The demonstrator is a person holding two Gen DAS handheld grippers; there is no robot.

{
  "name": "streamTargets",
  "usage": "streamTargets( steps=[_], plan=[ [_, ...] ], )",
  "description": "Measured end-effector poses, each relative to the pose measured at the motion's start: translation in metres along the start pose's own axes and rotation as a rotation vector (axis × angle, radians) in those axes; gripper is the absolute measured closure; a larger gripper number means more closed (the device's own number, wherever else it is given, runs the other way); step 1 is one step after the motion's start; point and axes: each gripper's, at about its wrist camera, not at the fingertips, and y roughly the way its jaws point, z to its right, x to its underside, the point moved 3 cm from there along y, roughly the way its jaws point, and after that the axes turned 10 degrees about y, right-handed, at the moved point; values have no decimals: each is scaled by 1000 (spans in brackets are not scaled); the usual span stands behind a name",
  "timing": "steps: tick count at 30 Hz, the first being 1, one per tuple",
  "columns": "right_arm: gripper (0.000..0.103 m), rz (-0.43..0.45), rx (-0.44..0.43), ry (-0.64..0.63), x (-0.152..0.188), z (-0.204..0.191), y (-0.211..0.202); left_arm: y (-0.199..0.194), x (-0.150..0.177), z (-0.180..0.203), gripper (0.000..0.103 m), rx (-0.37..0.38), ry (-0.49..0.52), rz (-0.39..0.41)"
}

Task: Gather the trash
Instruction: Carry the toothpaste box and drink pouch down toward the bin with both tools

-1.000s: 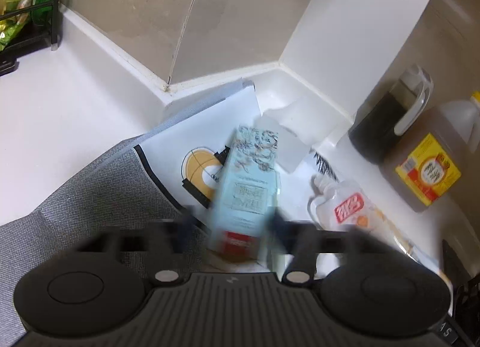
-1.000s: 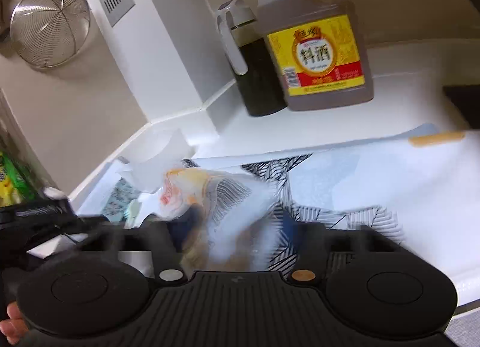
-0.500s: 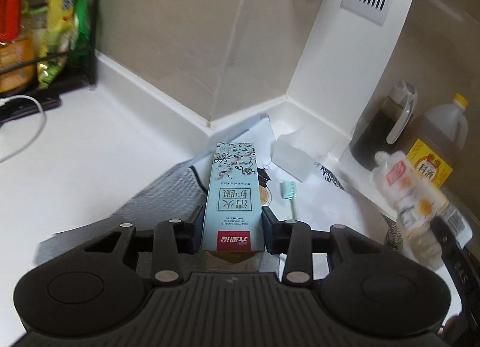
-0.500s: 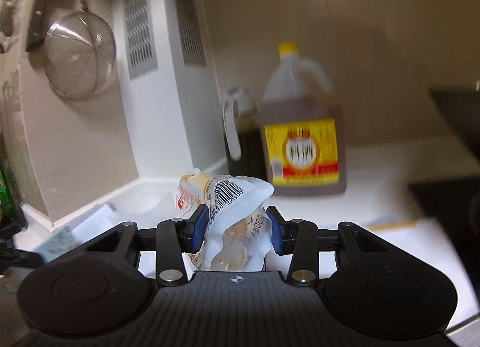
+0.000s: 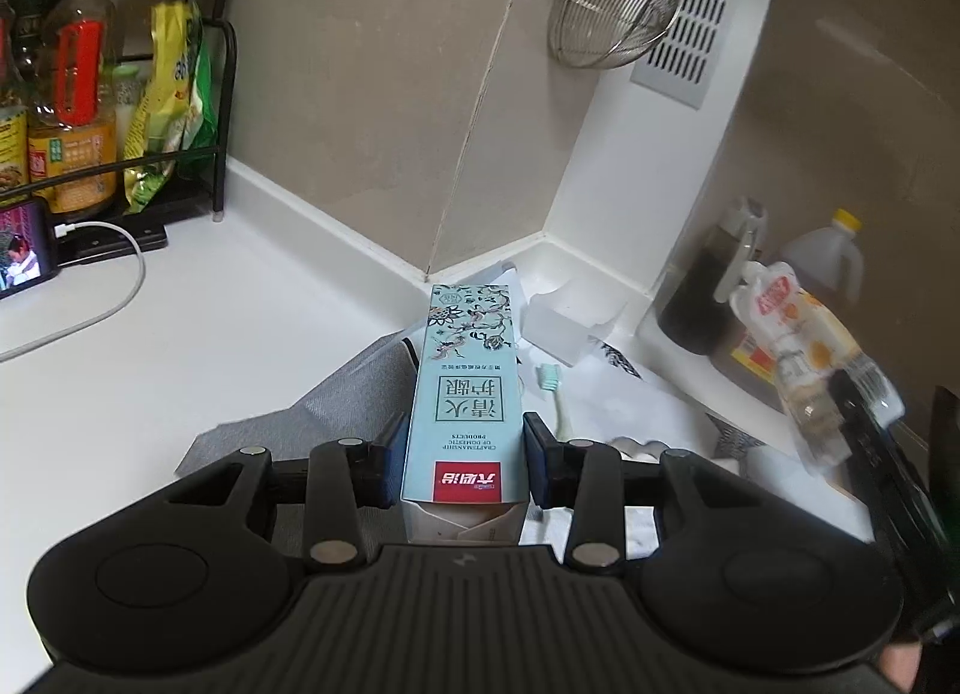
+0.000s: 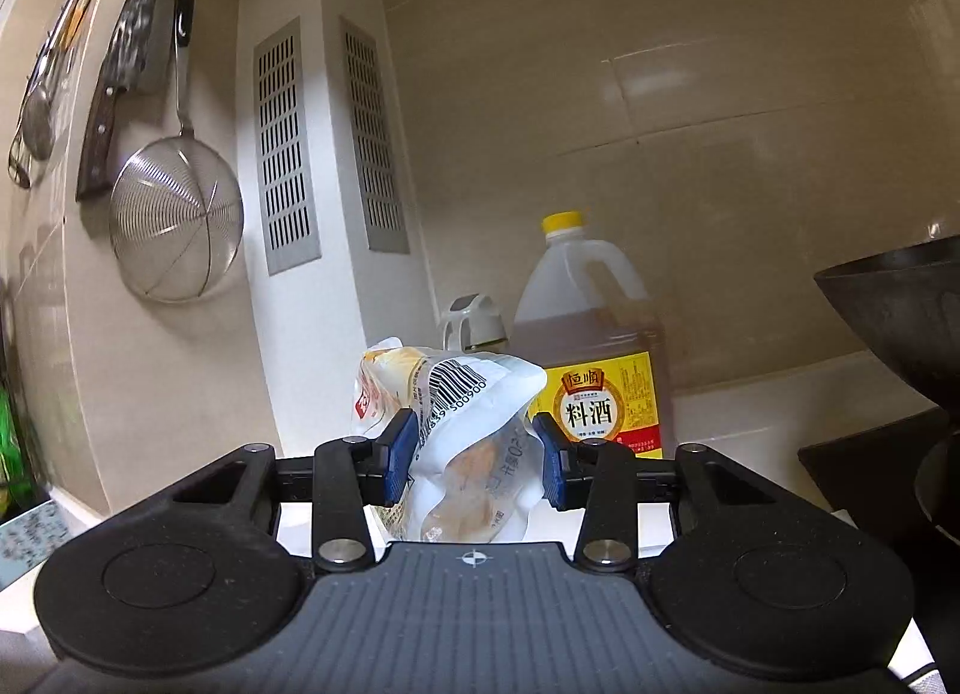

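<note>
— Two pieces in hand: our left gripper (image 5: 462, 463) pinches the teal box (image 5: 465, 394) above the counter (image 5: 180, 334).
— And our right gripper (image 6: 474, 457) squeezes the crumpled pouch (image 6: 462, 430), lifted.

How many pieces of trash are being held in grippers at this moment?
2. The box is clamped in the left gripper; the pouch is clamped in the right gripper. More trash may lie out of view.

Dim, warm indoor light; fisheye-bent edges, glare on wall tiles (image 6: 690, 111).
</note>
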Motion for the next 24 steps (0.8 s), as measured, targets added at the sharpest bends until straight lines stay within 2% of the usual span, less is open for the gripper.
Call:
streamTargets(
  steps=[6, 8, 10, 18, 24],
  plan=[
    [59, 19, -69, 23, 1, -5, -9, -43, 17, -5, 60, 16, 1, 21],
    [59, -20, -29, 85, -4, -7, -15, -59, 24, -7, 60, 27, -3, 32],
    [59, -57, -57, 140, -6, -11, -28, -72, 31, -9, 60, 42, -10, 42],
    [59, -59, -197, 44, -23, -23, -132, -126, 65, -21, 60, 66, -11, 64],
    [59, -147, -322, -24, -28, -19, -215, -167, 110, -32, 60, 53, 14, 32]
  ],
)
